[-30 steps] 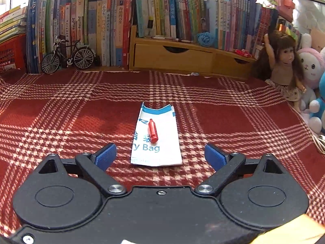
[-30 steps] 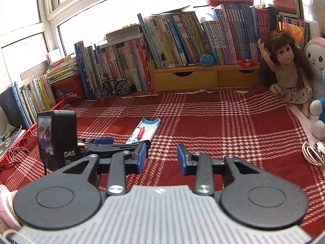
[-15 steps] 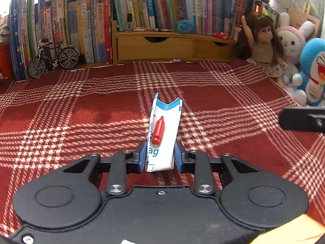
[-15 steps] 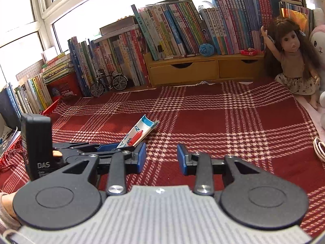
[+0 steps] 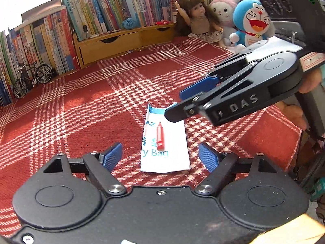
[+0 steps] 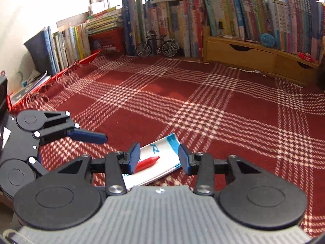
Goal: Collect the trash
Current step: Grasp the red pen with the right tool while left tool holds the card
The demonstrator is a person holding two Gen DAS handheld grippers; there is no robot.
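A white paper bag [image 5: 174, 142] with blue print lies flat on the red plaid cloth [image 5: 81, 109], and a red crayon [image 5: 160, 136] rests on top of it. My left gripper [image 5: 160, 156] straddles the bag's near end. Its jaws are opening and the pads stand clear of the paper. My right gripper [image 5: 173, 104] reaches in from the right over the bag's far end. In the right wrist view the bag [image 6: 162, 148] and the crayon [image 6: 147, 161] show between the right gripper's [image 6: 159, 159] opening jaws, unpressed. One left finger [image 6: 87, 135] shows at the left.
Rows of books [image 5: 50, 36] and a wooden drawer unit [image 5: 113, 44] line the back. A model bicycle [image 5: 30, 79] stands at the left. A doll [image 5: 199, 18] and plush toys [image 5: 251, 22] sit at the back right. A hand [image 5: 310, 81] holds the right gripper.
The left gripper, shut on the bag and tilting it up half a second ago, has let go and spread. The bag lies flat. The right gripper has swung over it and widened.
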